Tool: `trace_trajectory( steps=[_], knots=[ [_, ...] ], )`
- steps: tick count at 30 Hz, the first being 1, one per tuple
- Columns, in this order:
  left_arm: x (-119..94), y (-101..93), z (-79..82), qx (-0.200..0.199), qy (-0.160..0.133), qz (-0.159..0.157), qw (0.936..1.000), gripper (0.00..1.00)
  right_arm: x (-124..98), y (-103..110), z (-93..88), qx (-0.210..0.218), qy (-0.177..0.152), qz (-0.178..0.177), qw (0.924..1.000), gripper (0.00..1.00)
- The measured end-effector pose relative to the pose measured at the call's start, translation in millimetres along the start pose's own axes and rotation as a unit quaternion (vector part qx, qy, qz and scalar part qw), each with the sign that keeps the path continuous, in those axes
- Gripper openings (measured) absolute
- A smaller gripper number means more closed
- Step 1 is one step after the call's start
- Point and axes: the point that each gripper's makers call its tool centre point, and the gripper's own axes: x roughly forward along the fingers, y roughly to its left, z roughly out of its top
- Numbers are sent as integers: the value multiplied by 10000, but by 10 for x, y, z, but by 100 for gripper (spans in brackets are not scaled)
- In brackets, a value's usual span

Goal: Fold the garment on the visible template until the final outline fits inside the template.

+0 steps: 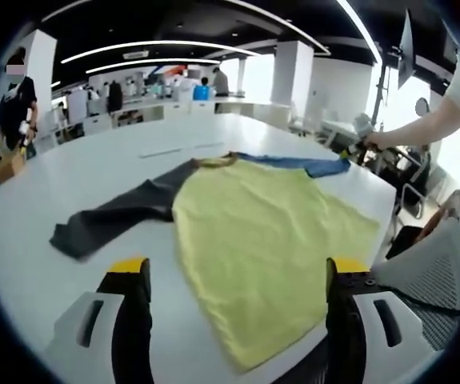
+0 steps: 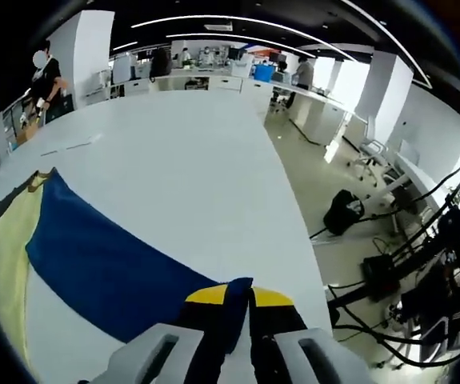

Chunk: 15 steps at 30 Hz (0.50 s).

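Open-plan office hall, white furnishings.
Long light strips (image 1: 146,46) are glowing across the dark ceiling above a broad white table (image 2: 182,152). White square columns (image 1: 292,76) are standing beyond the table's far end, bright windows (image 2: 350,84) shining behind them. Beside the table, office chairs (image 2: 366,160) and black cables (image 2: 410,264) are sitting on the pale glossy floor (image 2: 310,176).

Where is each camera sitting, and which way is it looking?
Left gripper view: rides on the open left gripper, looking across the white table at the yellow garment with a dark grey sleeve and a blue sleeve; the person's bare arm reaches in with the right gripper.
Right gripper view: rides on the right gripper, shut on the garment's blue sleeve, looking along the table towards the office.
Both share the garment and the table.
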Motion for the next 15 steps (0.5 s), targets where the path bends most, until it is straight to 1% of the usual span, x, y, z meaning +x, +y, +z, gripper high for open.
trace_trajectory(
  steps=[2,5,9,15],
  knots=[
    [0,-3,6,9,-13,-3,10000,87,-20,1,-23,48,5,48,10000,14],
    [2,-10,11,6,-21,-7,10000,87,-39,-22,-37,88,0,80,9999,16],
    [-3,-14,18,20,-32,-17,10000,86,-64,-52,-89,180,43,111,9998,21],
    [-10,-17,21,37,-28,-17,10000,86,-42,-76,-216,325,134,192,9992,21]
  ],
)
